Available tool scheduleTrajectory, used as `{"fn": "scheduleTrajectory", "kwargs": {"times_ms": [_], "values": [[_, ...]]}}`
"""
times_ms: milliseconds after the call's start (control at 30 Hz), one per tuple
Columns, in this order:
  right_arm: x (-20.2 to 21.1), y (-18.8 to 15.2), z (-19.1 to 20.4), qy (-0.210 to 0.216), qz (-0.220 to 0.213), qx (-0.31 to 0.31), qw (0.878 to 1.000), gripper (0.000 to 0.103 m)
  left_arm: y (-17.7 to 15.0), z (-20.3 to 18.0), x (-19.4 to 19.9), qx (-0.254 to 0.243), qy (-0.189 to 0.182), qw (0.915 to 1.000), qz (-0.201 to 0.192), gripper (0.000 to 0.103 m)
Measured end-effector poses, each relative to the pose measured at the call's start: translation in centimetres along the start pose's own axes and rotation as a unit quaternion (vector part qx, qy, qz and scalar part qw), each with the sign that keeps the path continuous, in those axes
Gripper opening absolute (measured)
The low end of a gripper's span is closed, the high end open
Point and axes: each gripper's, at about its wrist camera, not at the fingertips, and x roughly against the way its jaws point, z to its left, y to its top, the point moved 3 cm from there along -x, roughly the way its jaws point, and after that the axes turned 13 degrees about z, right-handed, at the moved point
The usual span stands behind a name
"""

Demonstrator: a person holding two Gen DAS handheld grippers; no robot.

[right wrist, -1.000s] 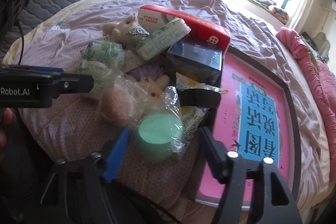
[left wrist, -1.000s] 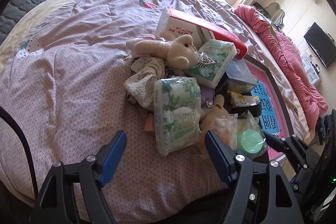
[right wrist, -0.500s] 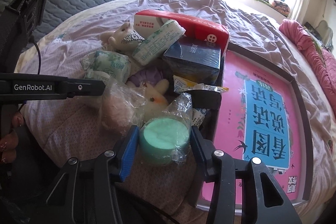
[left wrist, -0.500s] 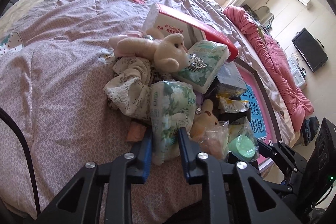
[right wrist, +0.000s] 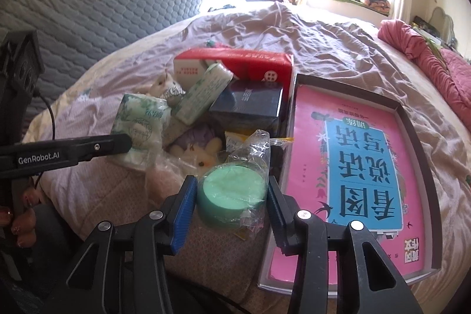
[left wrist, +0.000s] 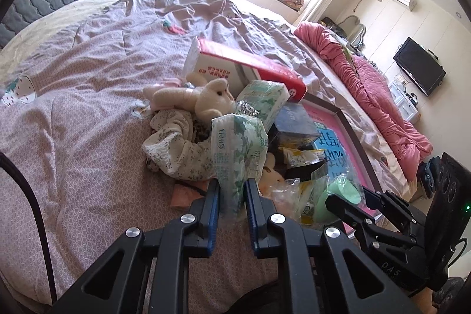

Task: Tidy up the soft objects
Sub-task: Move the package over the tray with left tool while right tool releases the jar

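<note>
The left gripper [left wrist: 231,202] has just been closing and now pinches the lower end of the green-printed tissue pack [left wrist: 238,149], which stands tilted in the pile near the bed's [left wrist: 73,108] near edge. The right gripper [right wrist: 229,197] has also been closing; its pads clamp the bagged green sponge disc [right wrist: 231,194] by its sides, just beside the pink-lined tray [right wrist: 412,119], likely for sorting.

Hidden and cut off

Bunny [right wrist: 203,156] half buried under bags; pink book [right wrist: 362,167] cut by the tray wall [right wrist: 412,134]; orange scrap [left wrist: 184,193] mostly behind the left gripper [left wrist: 231,196].
</note>
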Motion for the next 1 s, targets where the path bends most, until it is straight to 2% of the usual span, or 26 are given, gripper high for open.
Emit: {"fn": "scheduleTrajectory", "kwargs": {"times_ms": [300, 733, 1000], "values": [[2.1, -0.2, -0.9, -0.005, -0.026, -0.024, 0.999, 0.048, -0.2, -1.3, 2.1, -0.018, -0.003, 0.9994, -0.031, 0.017], [5.4, -1.3, -5.8, -0.033, -0.064, -0.098, 0.993, 0.048, -0.6, -6.0, 3.4, -0.060, -0.013, 0.9974, -0.038, 0.017], [6.9, -2.5, -9.0, -0.041, -0.079, -0.143, 0.986, 0.048, -0.6, -10.4, 2.2, -0.095, -0.025, 0.9948, -0.024, 0.017]]}}
